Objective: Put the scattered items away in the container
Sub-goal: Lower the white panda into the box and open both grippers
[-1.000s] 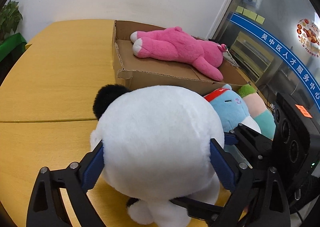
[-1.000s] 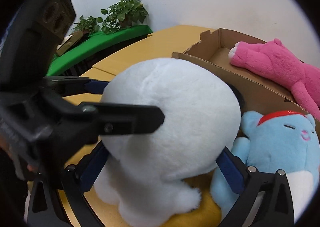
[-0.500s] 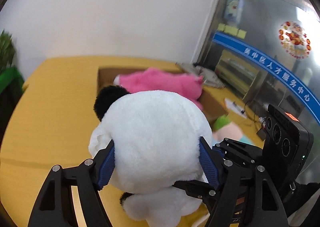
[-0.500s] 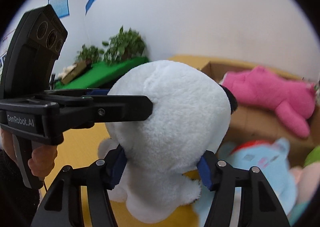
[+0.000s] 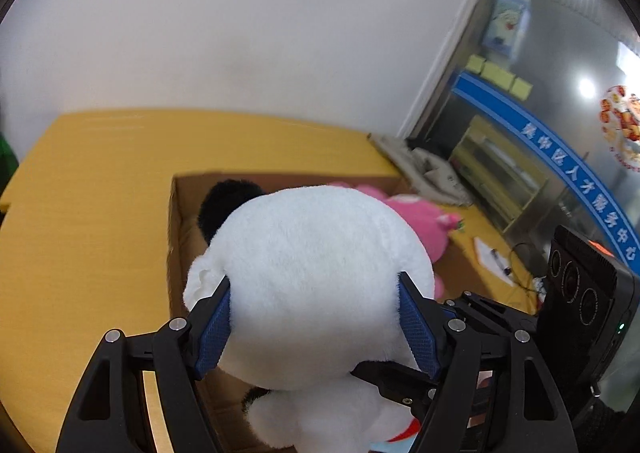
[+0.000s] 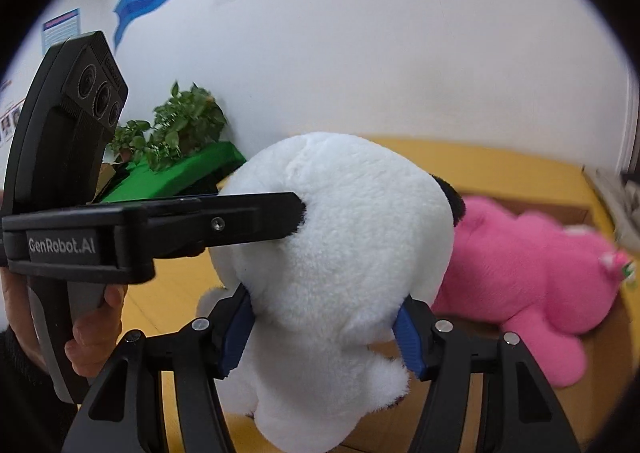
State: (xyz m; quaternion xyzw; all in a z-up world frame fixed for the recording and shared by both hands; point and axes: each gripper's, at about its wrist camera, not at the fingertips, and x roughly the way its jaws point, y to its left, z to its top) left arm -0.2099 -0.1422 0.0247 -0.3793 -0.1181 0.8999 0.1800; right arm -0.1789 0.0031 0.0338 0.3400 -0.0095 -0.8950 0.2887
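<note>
Both grippers, left (image 5: 314, 327) and right (image 6: 322, 333), pinch the white plush (image 5: 316, 281), which hangs over the box (image 5: 176, 237). 1 pink plush (image 6: 524, 273) lies inside. The white 1 awaits dropping; other toys probably remain outside.

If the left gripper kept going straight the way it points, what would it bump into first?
The left gripper is shut on the white plush toy. Carried straight on, the toy would probably meet the pink plush toy or the floor of the cardboard box; depth is unclear.
</note>
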